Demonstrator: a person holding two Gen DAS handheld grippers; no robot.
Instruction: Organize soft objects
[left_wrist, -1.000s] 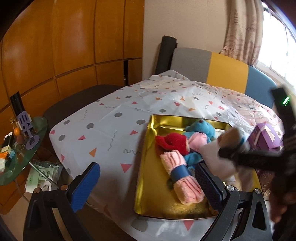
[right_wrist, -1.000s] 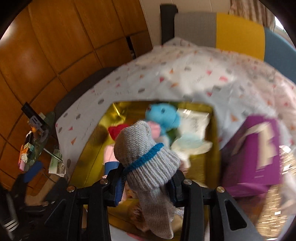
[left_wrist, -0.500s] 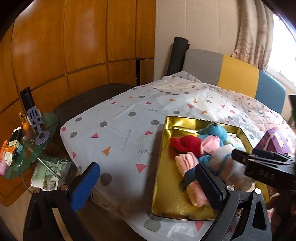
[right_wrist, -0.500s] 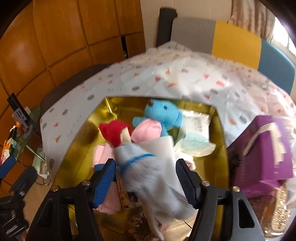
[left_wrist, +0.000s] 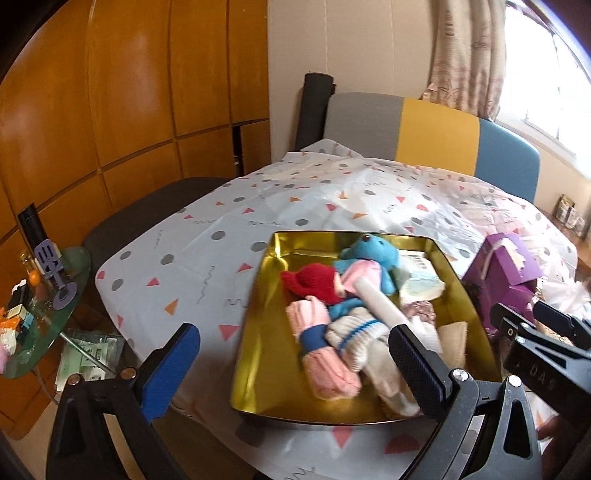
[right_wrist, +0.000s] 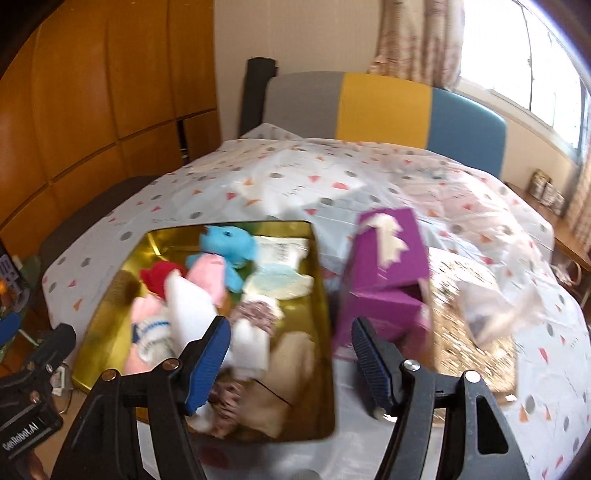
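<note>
Right tongs (right_wrist: 290, 356) just sprung apart, nothing between; left tongs (left_wrist: 295, 363) apart, empty too. Grey sock (left_wrist: 364, 345) lying in gold tray (left_wrist: 258, 373) on counter: light, limp, squashy. Best pinched mid-bundle at blue stripe.

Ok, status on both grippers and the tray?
Right gripper open, nothing between fingers. Left gripper open, empty. Grey sock lies in gold tray. Purple box beside tray.

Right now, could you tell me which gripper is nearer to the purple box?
Right. The right gripper hangs open just in front of the purple box; the left gripper sits across the gold tray.
</note>
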